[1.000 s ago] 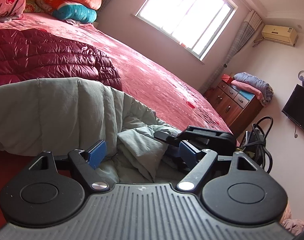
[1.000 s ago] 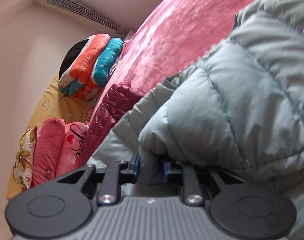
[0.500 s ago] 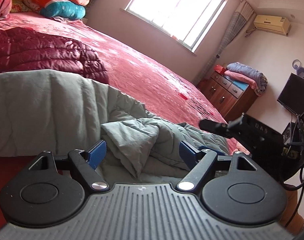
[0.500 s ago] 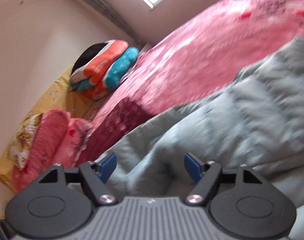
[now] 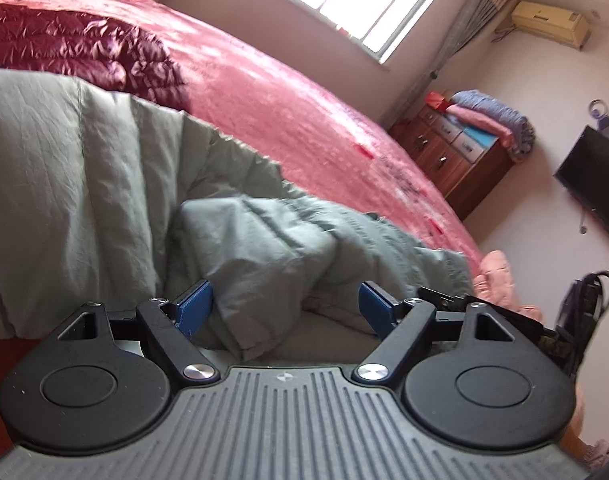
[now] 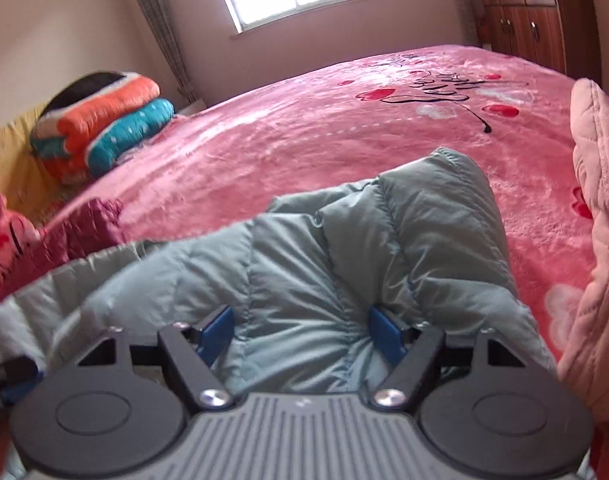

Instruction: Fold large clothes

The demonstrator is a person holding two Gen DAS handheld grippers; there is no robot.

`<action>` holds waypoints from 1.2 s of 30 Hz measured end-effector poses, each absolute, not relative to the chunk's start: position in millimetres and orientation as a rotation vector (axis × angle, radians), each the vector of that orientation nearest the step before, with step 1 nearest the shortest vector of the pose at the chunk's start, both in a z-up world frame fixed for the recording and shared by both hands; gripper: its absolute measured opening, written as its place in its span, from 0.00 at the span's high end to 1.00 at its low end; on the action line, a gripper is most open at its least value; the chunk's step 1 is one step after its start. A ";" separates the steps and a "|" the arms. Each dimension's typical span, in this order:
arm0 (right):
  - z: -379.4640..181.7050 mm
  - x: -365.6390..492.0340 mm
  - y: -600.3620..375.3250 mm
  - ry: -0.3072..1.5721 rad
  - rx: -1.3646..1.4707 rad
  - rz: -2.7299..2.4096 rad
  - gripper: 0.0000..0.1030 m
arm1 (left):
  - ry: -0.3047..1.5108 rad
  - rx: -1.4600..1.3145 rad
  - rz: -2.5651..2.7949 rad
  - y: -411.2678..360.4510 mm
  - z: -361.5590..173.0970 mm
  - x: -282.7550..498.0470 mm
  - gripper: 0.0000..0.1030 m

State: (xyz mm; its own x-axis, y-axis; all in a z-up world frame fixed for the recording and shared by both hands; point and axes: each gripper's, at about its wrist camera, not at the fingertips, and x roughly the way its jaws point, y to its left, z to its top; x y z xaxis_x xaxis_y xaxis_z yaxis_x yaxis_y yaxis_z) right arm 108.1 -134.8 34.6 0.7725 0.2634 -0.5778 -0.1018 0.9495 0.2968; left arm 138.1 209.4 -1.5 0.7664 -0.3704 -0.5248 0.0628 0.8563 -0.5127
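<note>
A grey-green puffer jacket (image 5: 104, 168) lies on the pink bed; it also shows in the right wrist view (image 6: 344, 256). My left gripper (image 5: 286, 306) is open, its blue pads on either side of a bunched fold of the jacket (image 5: 264, 248) without pinching it. My right gripper (image 6: 302, 334) is open too, with the jacket's folded-over sleeve between its spread pads. The right gripper's black body (image 5: 484, 312) shows at the lower right of the left wrist view.
A maroon quilted garment (image 5: 76, 48) lies behind the jacket. Rolled orange and teal blankets (image 6: 104, 120) sit at the bed's head. A pale pink quilted item (image 6: 596, 240) lies at the right. A wooden dresser (image 5: 452, 156) and a TV (image 5: 592, 184) stand beyond the bed.
My right gripper opened and let go of the jacket, then swung round to face the window. The left gripper stayed open and shifted a little over the jacket.
</note>
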 end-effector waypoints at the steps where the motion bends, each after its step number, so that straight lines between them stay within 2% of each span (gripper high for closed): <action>1: 31.4 107.2 -133.7 0.661 0.228 0.200 0.28 | 0.673 -0.492 -0.230 209.4 -3.9 142.5 0.05; 11: 15.6 107.2 -124.5 0.665 0.077 0.179 0.26 | 0.720 -0.464 -0.145 205.6 -15.9 164.6 0.05; 17: 25.5 98.1 -119.6 0.642 0.048 0.147 0.23 | 0.684 -0.420 -0.139 198.5 -1.9 151.7 0.05; 19: 37.0 85.6 -122.5 0.607 0.081 0.131 0.19 | 0.647 -0.395 -0.147 196.1 9.5 142.3 0.05; 21: 48.3 71.0 -128.0 0.580 0.134 0.125 0.11 | 0.613 -0.359 -0.145 194.2 17.5 130.3 0.05; 23: 58.1 52.1 -132.6 0.551 0.168 0.094 0.08 | 0.587 -0.329 -0.145 192.2 24.4 115.9 0.05; 36: 63.2 -35.9 -130.9 0.565 0.186 0.086 0.07 | 0.520 -0.264 -0.063 205.7 56.0 9.8 0.05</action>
